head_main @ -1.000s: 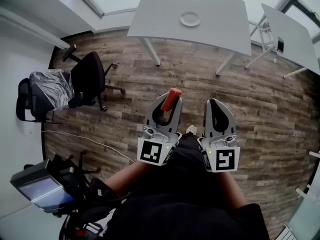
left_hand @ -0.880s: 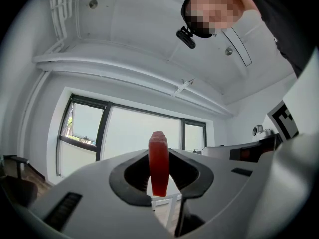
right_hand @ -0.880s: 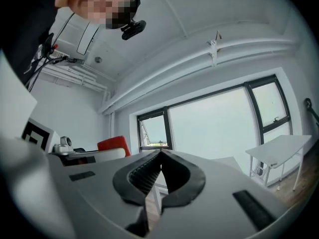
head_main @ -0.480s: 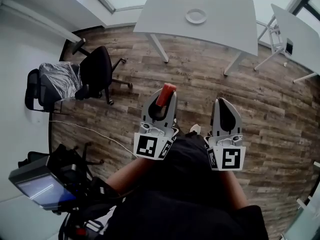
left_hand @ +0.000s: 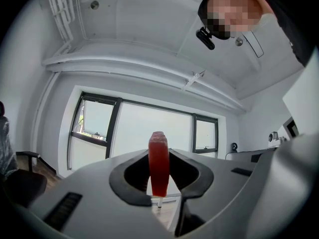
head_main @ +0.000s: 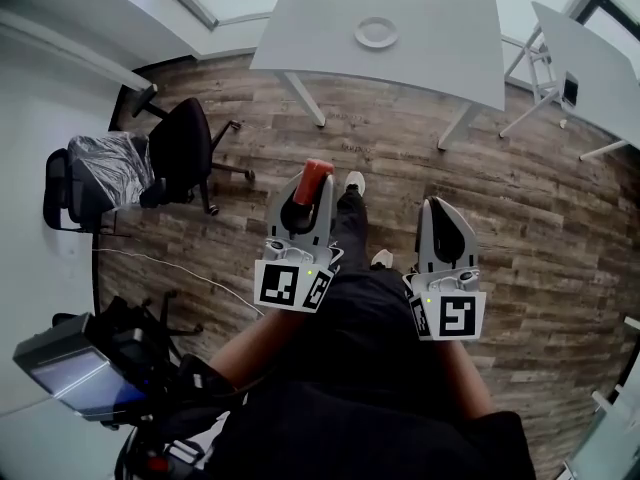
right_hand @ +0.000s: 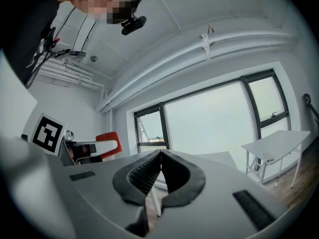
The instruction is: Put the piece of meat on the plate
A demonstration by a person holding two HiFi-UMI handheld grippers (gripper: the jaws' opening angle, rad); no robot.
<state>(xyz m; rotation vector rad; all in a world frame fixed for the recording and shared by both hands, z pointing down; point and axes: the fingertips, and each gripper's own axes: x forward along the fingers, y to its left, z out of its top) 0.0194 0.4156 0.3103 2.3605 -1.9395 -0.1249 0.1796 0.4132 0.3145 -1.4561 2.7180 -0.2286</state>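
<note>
A red piece of meat (head_main: 311, 179) (left_hand: 159, 164) stands upright between the jaws of my left gripper (head_main: 312, 183) (left_hand: 159, 171), which is shut on it and held over the wooden floor. The meat sticks out past the fingertips. My right gripper (head_main: 443, 210) (right_hand: 160, 156) hangs level beside it, shut with nothing between its jaws. A small white plate (head_main: 376, 33) lies on the grey table (head_main: 440, 48) far ahead, well apart from both grippers. From the right gripper view the meat (right_hand: 109, 142) shows at the left.
A black office chair (head_main: 185, 148) and a second chair with a plastic-covered seat (head_main: 95, 173) stand at the left. Another white table (head_main: 585, 73) is at the right. A device with a screen (head_main: 70, 373) sits at the lower left. The person's shoes (head_main: 355, 183) are on the floor between the grippers.
Both grippers have shifted a little across the floor as the person steps forward. The table with the plate stays far ahead. The meat remains gripped.
</note>
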